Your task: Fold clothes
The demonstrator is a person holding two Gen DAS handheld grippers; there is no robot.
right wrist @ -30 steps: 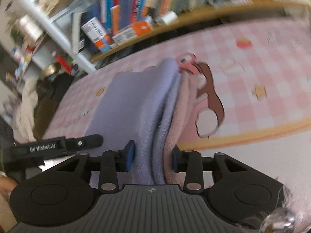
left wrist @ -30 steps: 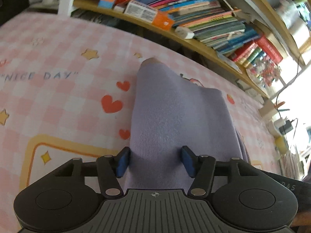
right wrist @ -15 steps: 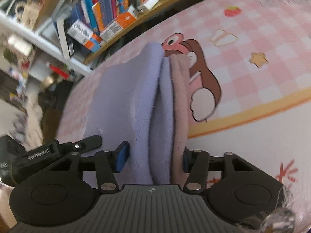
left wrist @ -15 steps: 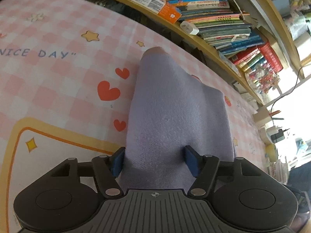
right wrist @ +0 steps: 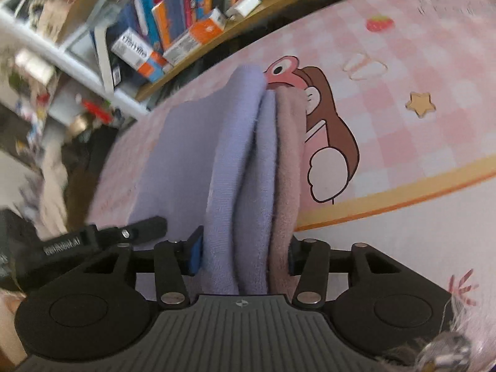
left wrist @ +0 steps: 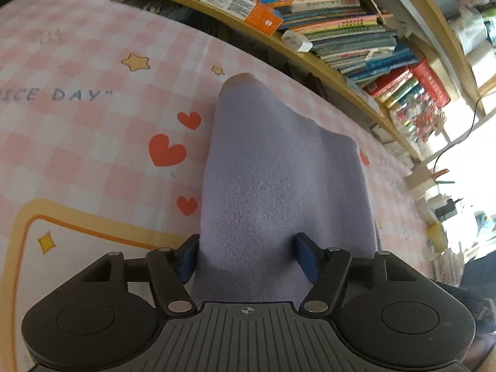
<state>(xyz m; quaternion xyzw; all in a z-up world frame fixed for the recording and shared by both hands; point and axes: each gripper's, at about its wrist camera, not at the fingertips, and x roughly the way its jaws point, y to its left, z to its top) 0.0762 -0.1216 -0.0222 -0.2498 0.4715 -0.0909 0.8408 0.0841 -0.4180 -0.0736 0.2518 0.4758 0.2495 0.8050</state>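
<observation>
A lavender knit garment [left wrist: 279, 167] with a pinkish inner layer lies folded on a pink checked cloth [left wrist: 77, 130]. My left gripper [left wrist: 248, 257] has the near end of the garment between its blue pads [left wrist: 187, 260]; the jaws stand fairly wide with the fabric filling the gap. In the right wrist view my right gripper [right wrist: 243, 254] has several bunched folds of the same garment [right wrist: 241, 161] between its pads, lavender on the left and pinkish [right wrist: 288, 155] on the right. The left gripper's body [right wrist: 93, 238] shows at the left.
A wooden shelf [left wrist: 310, 59] packed with books runs along the far edge of the cloth; it also shows in the right wrist view [right wrist: 192, 31]. The cloth carries printed hearts, stars and a cartoon figure [right wrist: 328, 142]. Clutter and a cable stand at the far right [left wrist: 440, 179].
Both grippers' jaws have widened around the fabric over the last second. The cameras have shifted a little; the garment has settled flatter on the cloth.
</observation>
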